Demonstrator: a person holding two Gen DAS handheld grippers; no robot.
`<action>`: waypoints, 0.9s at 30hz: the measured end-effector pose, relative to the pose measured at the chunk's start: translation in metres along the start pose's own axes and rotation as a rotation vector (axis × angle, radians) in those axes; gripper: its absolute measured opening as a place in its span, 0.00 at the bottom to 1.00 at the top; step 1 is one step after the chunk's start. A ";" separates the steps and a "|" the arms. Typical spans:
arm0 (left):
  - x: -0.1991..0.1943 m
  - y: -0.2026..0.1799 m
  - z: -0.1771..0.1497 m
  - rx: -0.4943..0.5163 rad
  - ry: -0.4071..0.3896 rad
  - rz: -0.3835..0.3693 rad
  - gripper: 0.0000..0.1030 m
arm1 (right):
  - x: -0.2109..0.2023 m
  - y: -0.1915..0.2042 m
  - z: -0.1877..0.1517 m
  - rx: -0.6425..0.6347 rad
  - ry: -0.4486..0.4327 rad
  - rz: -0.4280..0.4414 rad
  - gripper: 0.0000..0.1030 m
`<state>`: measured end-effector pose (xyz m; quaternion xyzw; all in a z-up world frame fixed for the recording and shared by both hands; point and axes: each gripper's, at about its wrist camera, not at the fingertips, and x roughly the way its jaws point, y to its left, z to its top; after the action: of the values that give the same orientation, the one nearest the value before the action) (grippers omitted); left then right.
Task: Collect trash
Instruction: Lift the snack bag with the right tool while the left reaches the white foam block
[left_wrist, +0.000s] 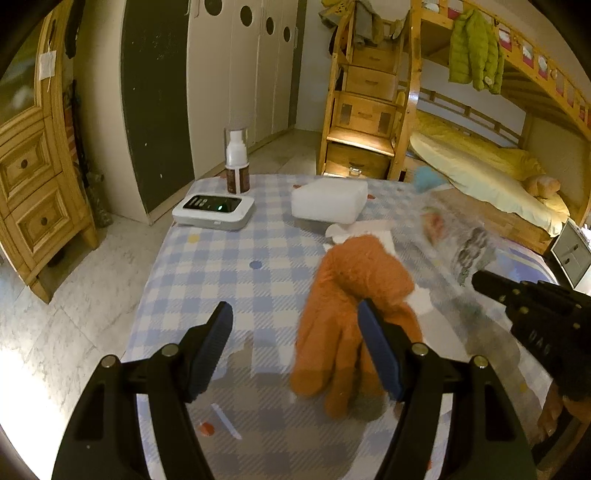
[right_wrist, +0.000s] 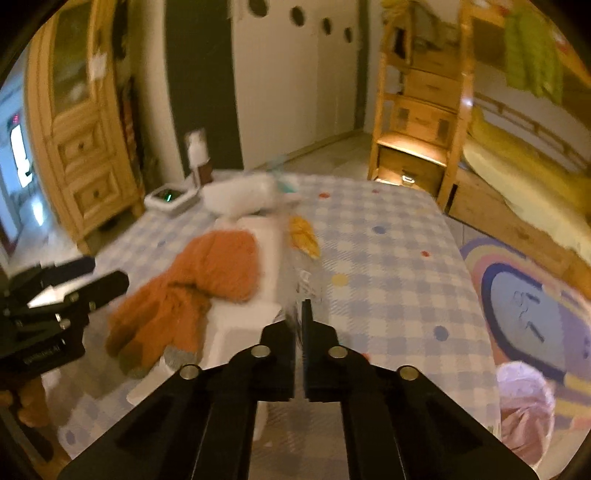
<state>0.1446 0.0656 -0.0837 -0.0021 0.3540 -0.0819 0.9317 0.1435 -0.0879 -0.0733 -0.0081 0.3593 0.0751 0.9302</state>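
- The left gripper (left_wrist: 295, 325) is hovering over the checked tabletop (left_wrist: 221, 266) with its fingers (left_wrist: 218, 332) spread wide and nothing between them.
- Its right-hand finger is sitting in front of an orange glove (left_wrist: 343, 295), which is lying flat on the cloth; whether the finger is touching the glove cannot be told.
- The right gripper (right_wrist: 300, 317) is holding its fingers (right_wrist: 307, 321) pressed nearly together, pinching the near edge of a clear plastic wrapper (right_wrist: 304, 273).
- The wrapper is showing as a blurred, see-through sheet with printed marks, stretching away from the fingers toward a yellow scrap (right_wrist: 304, 236) farther along the tabletop.
- In the left wrist view the same wrapper (left_wrist: 454, 236) is spreading just right of the glove, with the right gripper (left_wrist: 480, 282) reaching in from the right edge.
- White paper pieces (right_wrist: 251, 295) are lying under and beside the glove (right_wrist: 184, 291).
- A white block (left_wrist: 328, 199), a white device with a green light (left_wrist: 214, 210) and a pump bottle (left_wrist: 236, 162) are standing at the far end of the tabletop.
- A pink bag (right_wrist: 524, 398) is sitting on the floor rug, right of the tabletop.
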 end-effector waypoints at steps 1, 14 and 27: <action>0.000 -0.001 0.003 -0.003 -0.010 -0.007 0.67 | -0.002 -0.006 0.002 0.027 -0.013 0.007 0.00; 0.061 -0.005 0.072 -0.006 -0.034 -0.054 0.83 | 0.019 -0.038 0.040 0.117 -0.049 0.034 0.00; 0.109 -0.006 0.087 0.060 0.043 -0.066 0.83 | 0.033 -0.041 0.057 0.113 -0.032 0.018 0.00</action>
<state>0.2818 0.0379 -0.0899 0.0160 0.3710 -0.1231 0.9203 0.2115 -0.1199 -0.0550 0.0491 0.3480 0.0633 0.9341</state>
